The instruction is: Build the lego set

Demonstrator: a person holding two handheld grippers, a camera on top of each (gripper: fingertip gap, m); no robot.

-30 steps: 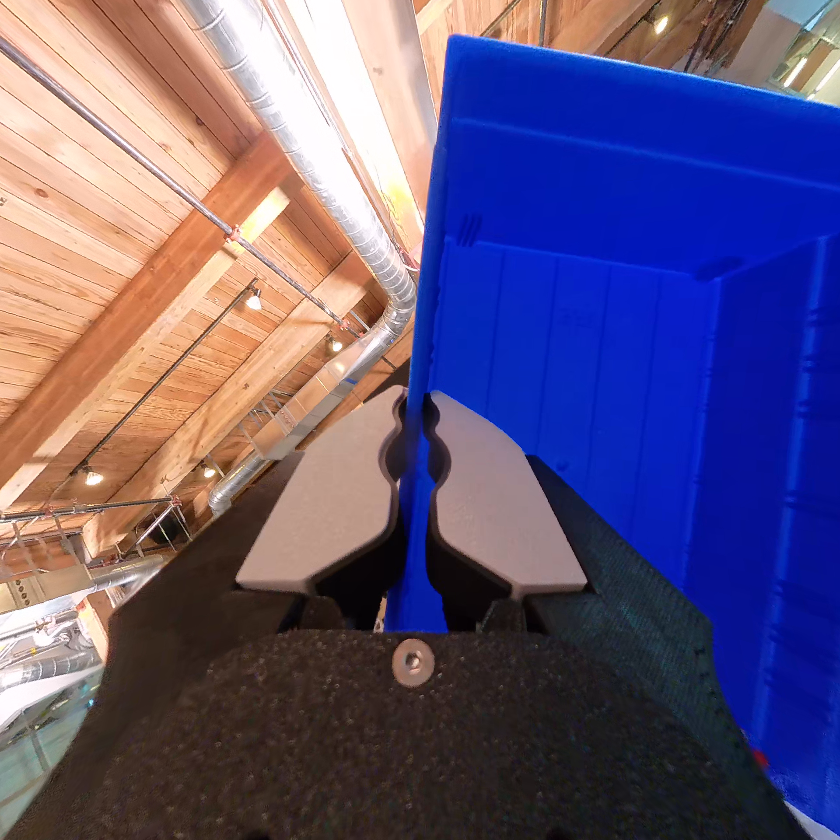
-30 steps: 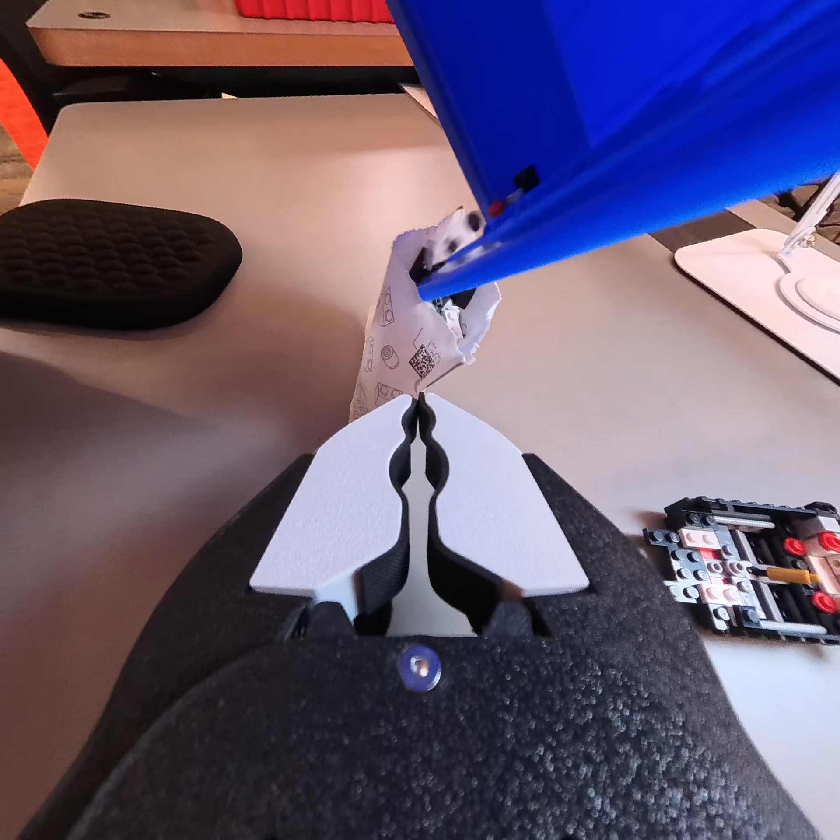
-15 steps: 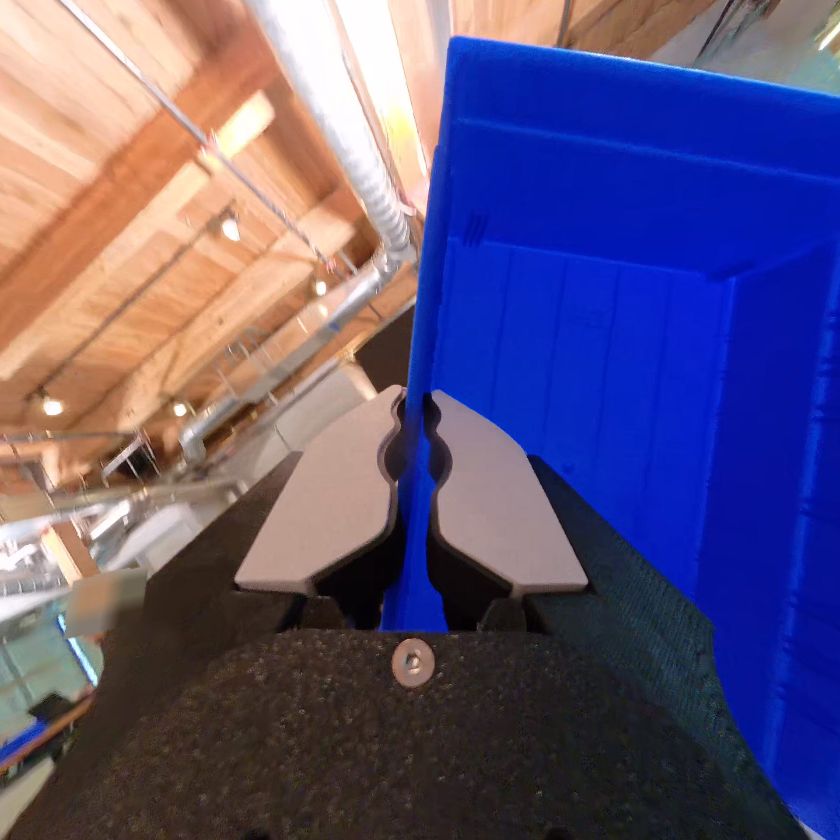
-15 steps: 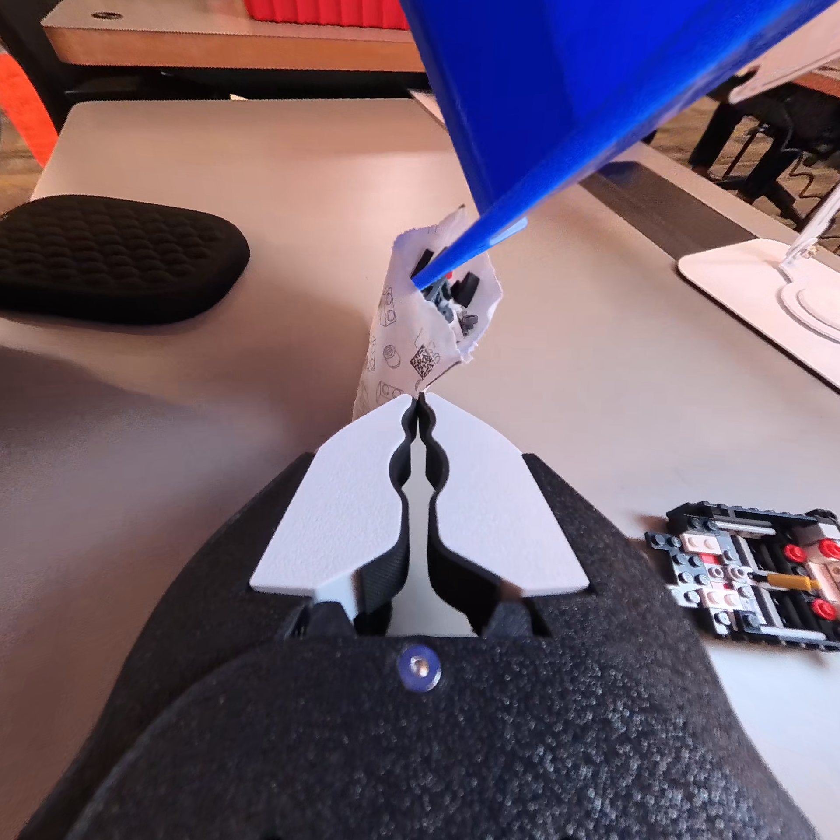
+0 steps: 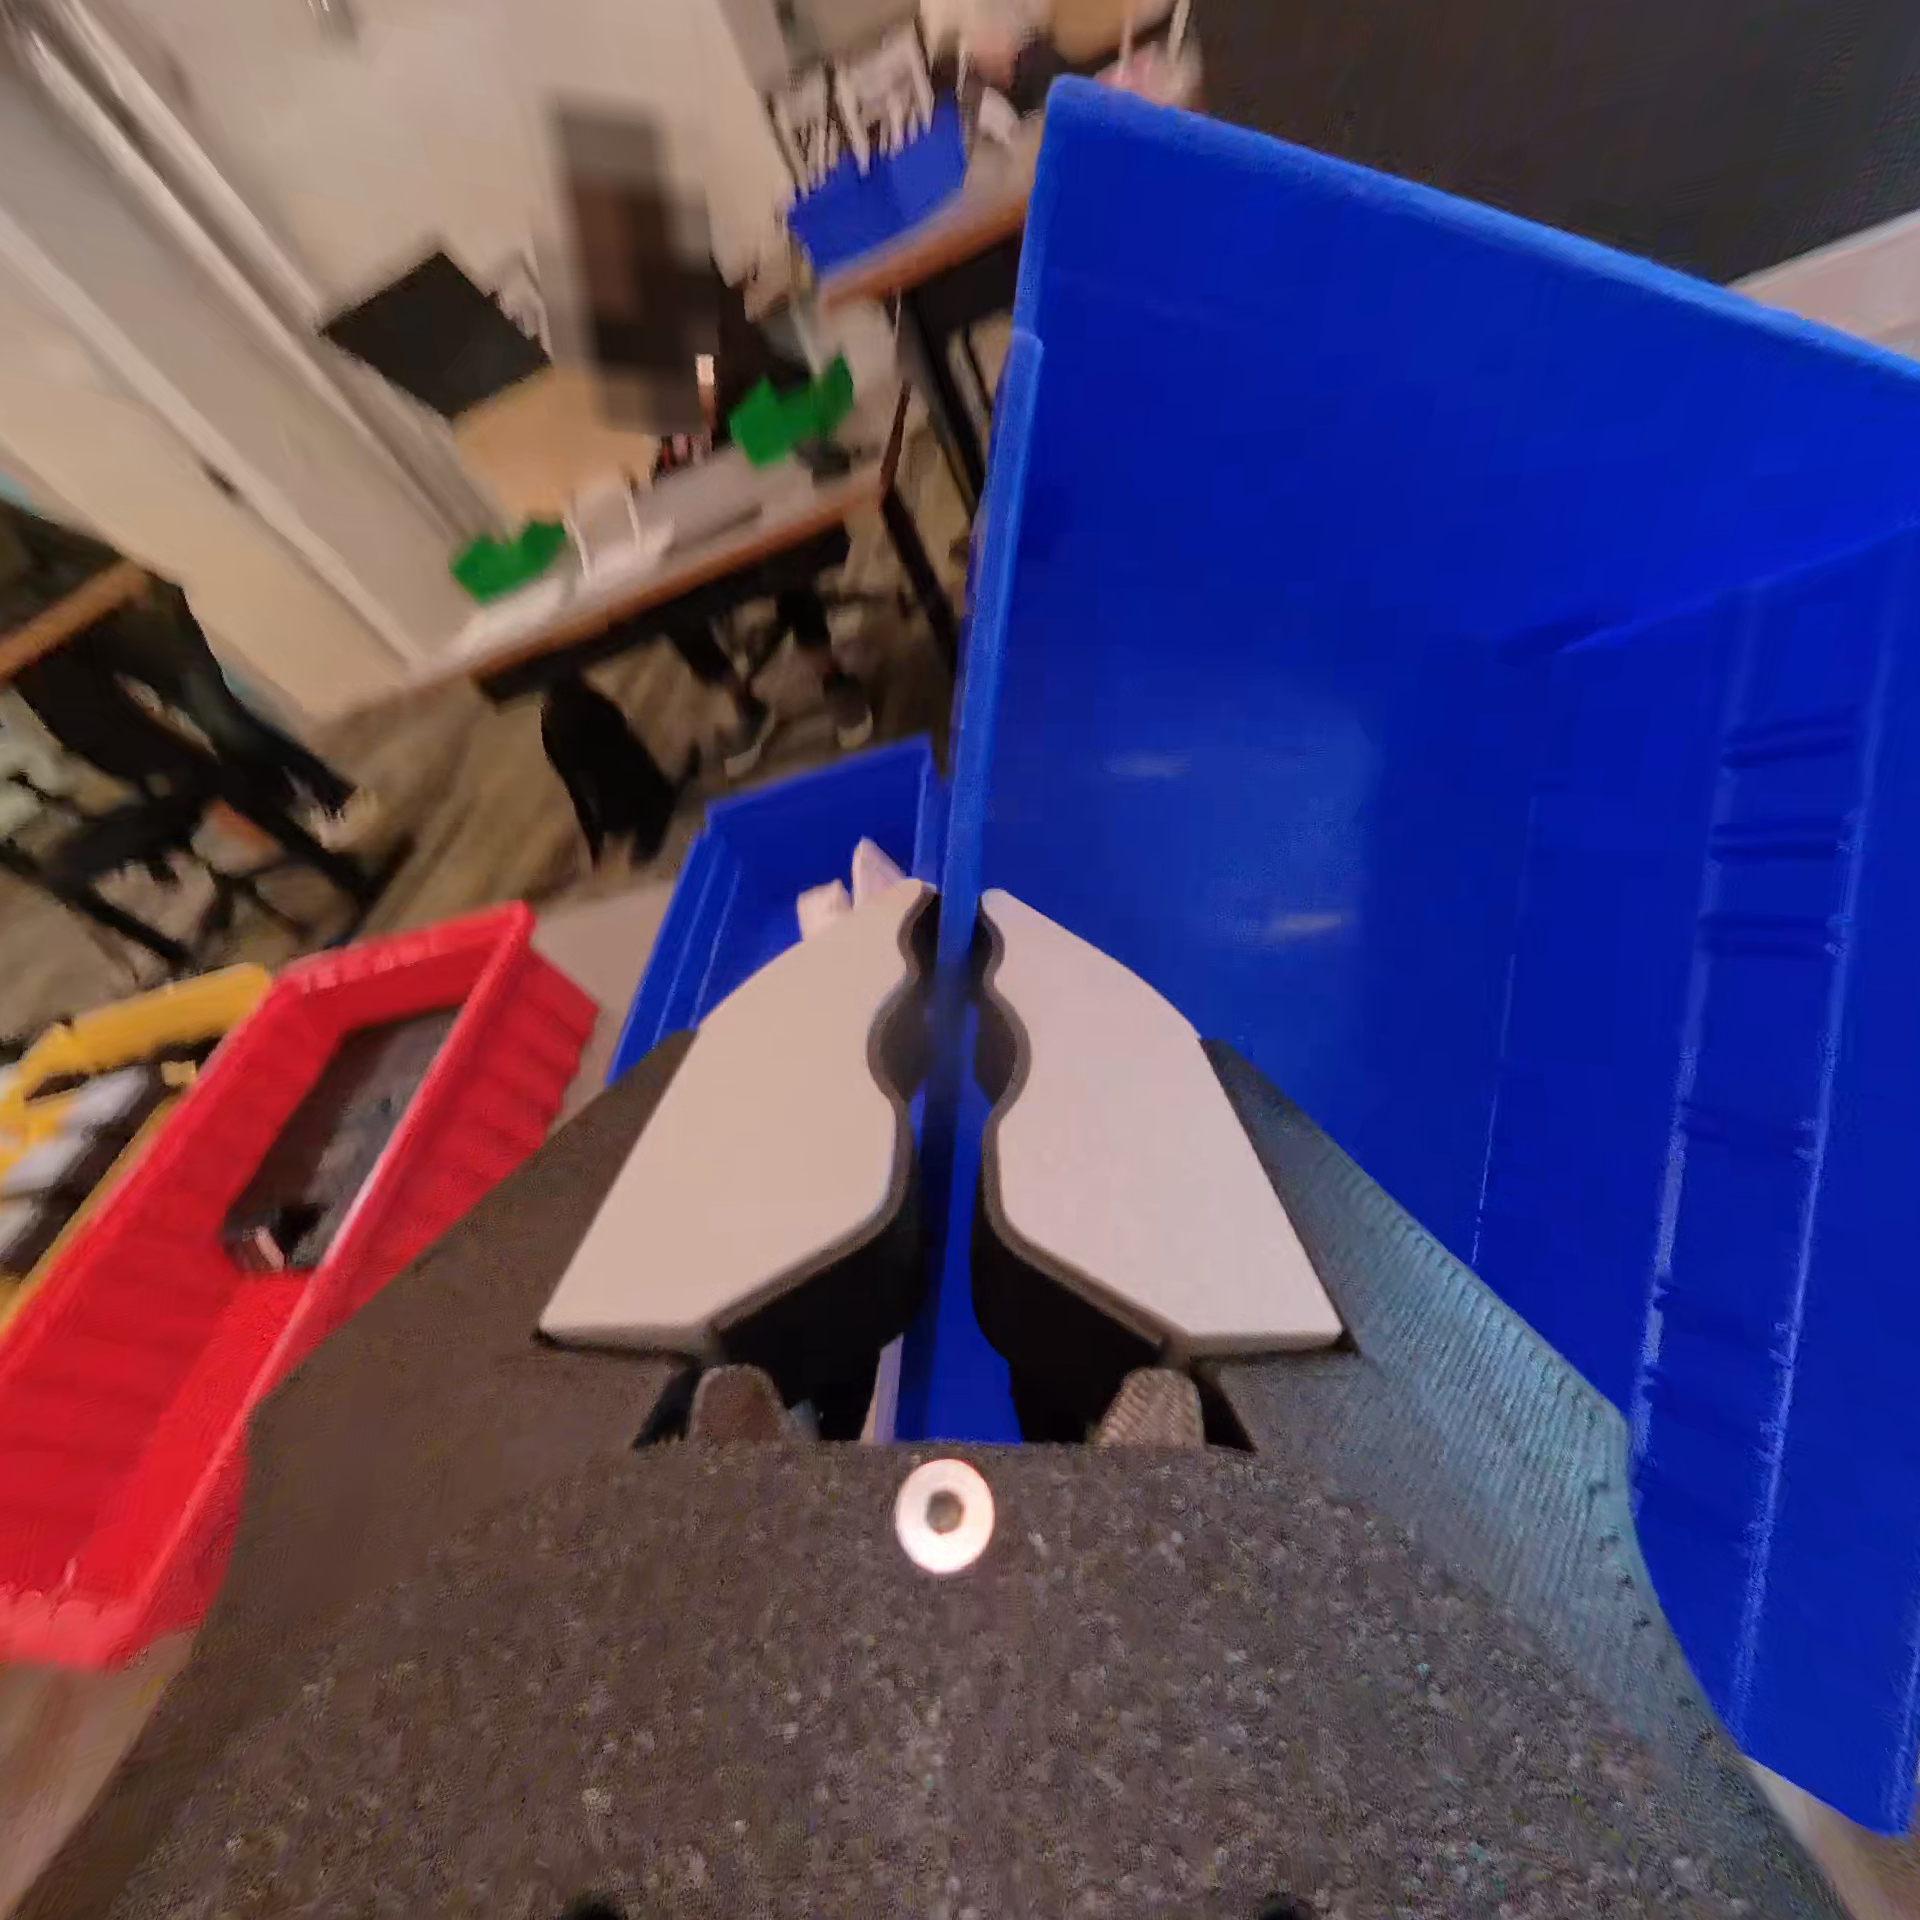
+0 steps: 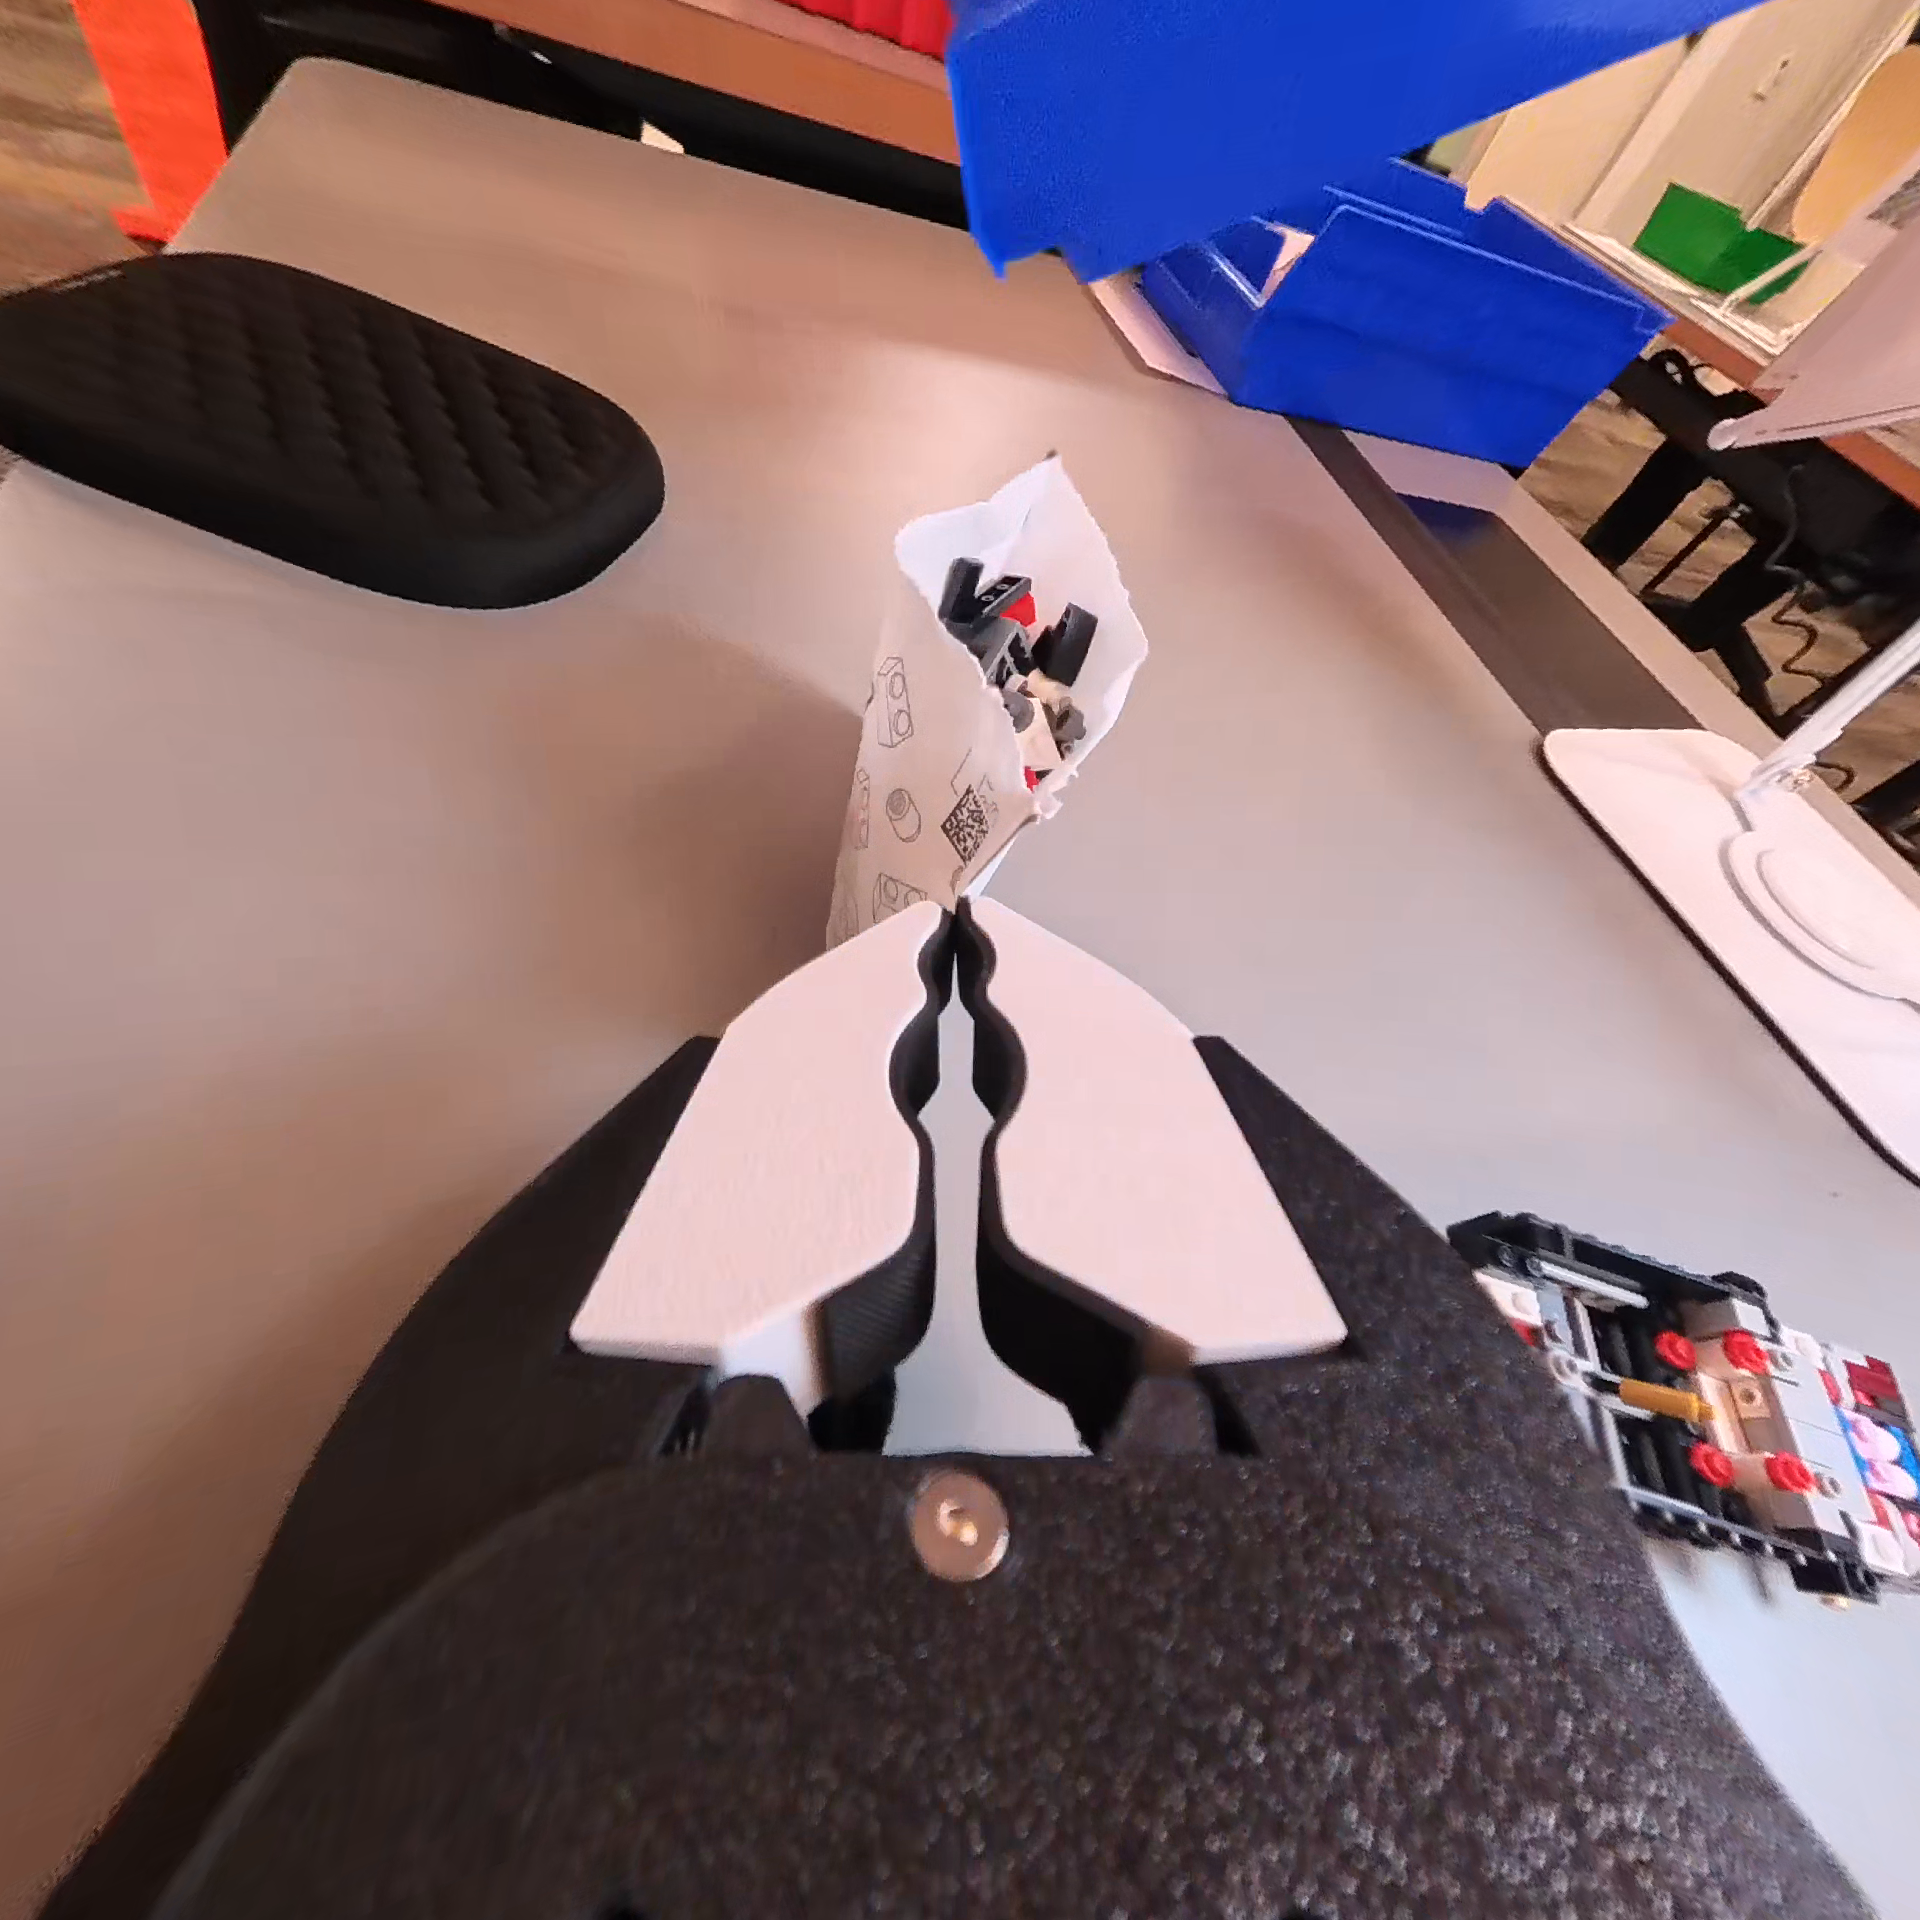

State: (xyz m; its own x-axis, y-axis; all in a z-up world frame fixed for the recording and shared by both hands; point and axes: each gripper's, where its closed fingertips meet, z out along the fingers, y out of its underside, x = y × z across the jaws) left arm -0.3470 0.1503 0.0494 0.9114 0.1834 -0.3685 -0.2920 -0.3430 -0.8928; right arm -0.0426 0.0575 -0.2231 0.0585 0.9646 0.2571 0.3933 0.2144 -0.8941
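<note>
My left gripper (image 5: 948, 914) is shut on the side wall of a blue bin (image 5: 1403, 779) and holds it in the air; its inside looks empty. That bin also shows at the top of the right wrist view (image 6: 1247, 94), above the table. My right gripper (image 6: 956, 912) is shut on the lower edge of a torn white paper bag (image 6: 935, 748), held upright above the grey table (image 6: 416, 883). Several small black, grey and red lego pieces (image 6: 1023, 634) fill the bag's open top. A partly built lego model (image 6: 1756, 1423) lies on the table at the lower right.
A black padded rest (image 6: 301, 426) lies at the table's far left. A second blue bin (image 6: 1403, 332) stands at the back right; it also shows in the left wrist view (image 5: 779, 894), beside a red bin (image 5: 260, 1247). A white lamp base (image 6: 1787, 883) sits at the right. One gripper's finger ends stand about 40 centimeters off the other's. The partly built lego model (image 6: 1756, 1423) is closer to my right gripper, around 20 centimeters from its tips; the left tips are 50 centimeters off.
The blue bin has swung up and away from the bag's mouth, back towards level. The left view has turned from the ceiling down to the room. The bag now holds pieces.
</note>
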